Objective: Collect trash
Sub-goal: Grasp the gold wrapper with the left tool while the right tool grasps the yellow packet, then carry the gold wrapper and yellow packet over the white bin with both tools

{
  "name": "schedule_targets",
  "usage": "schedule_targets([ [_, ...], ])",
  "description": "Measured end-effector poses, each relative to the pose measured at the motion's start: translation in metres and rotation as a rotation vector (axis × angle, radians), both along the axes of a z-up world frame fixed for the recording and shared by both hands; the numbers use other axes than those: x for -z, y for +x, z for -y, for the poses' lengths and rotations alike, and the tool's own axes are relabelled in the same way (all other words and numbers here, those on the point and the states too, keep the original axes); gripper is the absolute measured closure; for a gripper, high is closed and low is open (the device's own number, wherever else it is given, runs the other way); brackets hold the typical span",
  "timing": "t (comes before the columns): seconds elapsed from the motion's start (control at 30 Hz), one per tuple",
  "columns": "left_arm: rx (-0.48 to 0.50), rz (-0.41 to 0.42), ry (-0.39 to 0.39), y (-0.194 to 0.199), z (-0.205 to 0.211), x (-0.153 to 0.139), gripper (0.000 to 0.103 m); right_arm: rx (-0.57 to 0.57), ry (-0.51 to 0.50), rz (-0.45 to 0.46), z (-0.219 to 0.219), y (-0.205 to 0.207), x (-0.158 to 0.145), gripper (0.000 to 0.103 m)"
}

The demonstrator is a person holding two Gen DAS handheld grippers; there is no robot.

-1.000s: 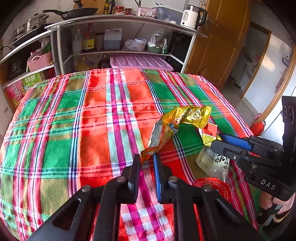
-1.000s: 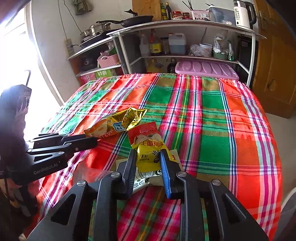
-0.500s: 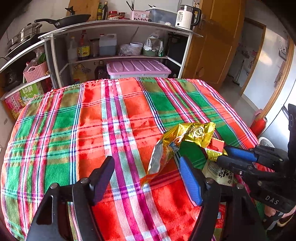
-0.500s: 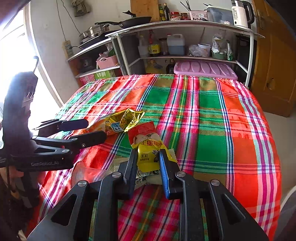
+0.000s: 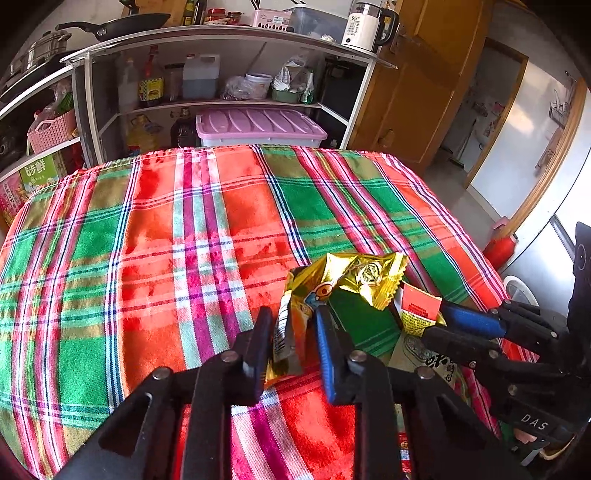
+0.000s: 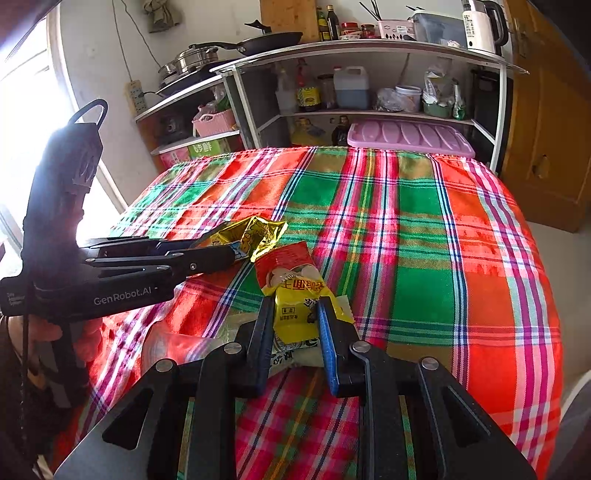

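Note:
A crumpled gold snack wrapper (image 5: pixel 351 277) lies on the plaid tablecloth (image 5: pixel 184 240). My left gripper (image 5: pixel 291 325) is shut on the wrapper's near end; both show in the right wrist view too, the gripper (image 6: pixel 221 254) and the wrapper (image 6: pixel 258 232). My right gripper (image 6: pixel 295 314) is shut on a red and yellow packet (image 6: pixel 295 291), seen in the left wrist view as the packet (image 5: pixel 419 310) in the gripper (image 5: pixel 439 321). A pale printed packet (image 5: pixel 424 358) lies under it.
Beyond the table's far edge stands a white shelf unit (image 5: pixel 221 74) with bottles, a pink lidded box (image 5: pixel 258 125) and a kettle (image 5: pixel 365 26). A wooden door (image 5: pixel 424 92) is at right. A window (image 6: pixel 29 110) is at left.
My left gripper opened wide, moved forward around the gold wrapper, then closed on it. My right gripper has stayed shut on the red and yellow packet.

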State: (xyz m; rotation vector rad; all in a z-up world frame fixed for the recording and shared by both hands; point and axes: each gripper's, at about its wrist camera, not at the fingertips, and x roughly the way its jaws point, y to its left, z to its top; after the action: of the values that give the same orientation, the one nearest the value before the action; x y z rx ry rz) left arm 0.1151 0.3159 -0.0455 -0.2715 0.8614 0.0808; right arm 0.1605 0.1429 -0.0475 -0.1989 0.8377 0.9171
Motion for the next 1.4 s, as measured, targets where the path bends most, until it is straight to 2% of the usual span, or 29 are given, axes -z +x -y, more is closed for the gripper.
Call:
schedule_targets([
  [0.13, 0.000, -0.001, 0.001, -0.002, 0.000, 0.000, 0.090, 0.002, 0.001, 0.002, 0.001, 0.000, 0.000, 0.079],
  [0.23, -0.008, 0.004, 0.011, -0.005, 0.000, -0.002, 0.090, 0.006, 0.005, 0.004, 0.003, 0.000, 0.000, 0.079],
  [0.37, -0.021, 0.017, 0.002, -0.011, -0.001, -0.008, 0.090, 0.014, 0.011, 0.027, 0.006, -0.002, -0.004, 0.087],
  [0.77, -0.040, 0.074, -0.002, -0.034, 0.006, -0.032, 0.090, 0.042, 0.043, 0.045, 0.028, -0.010, -0.016, 0.093],
  [1.17, 0.004, 0.128, 0.004, -0.051, 0.045, -0.059, 0.090, 0.117, 0.105, 0.055, 0.069, -0.020, -0.031, 0.093],
  [1.4, 0.045, 0.156, 0.079, -0.056, 0.086, -0.076, 0.090, 0.170, 0.124, 0.092, 0.104, -0.033, -0.044, 0.093],
])
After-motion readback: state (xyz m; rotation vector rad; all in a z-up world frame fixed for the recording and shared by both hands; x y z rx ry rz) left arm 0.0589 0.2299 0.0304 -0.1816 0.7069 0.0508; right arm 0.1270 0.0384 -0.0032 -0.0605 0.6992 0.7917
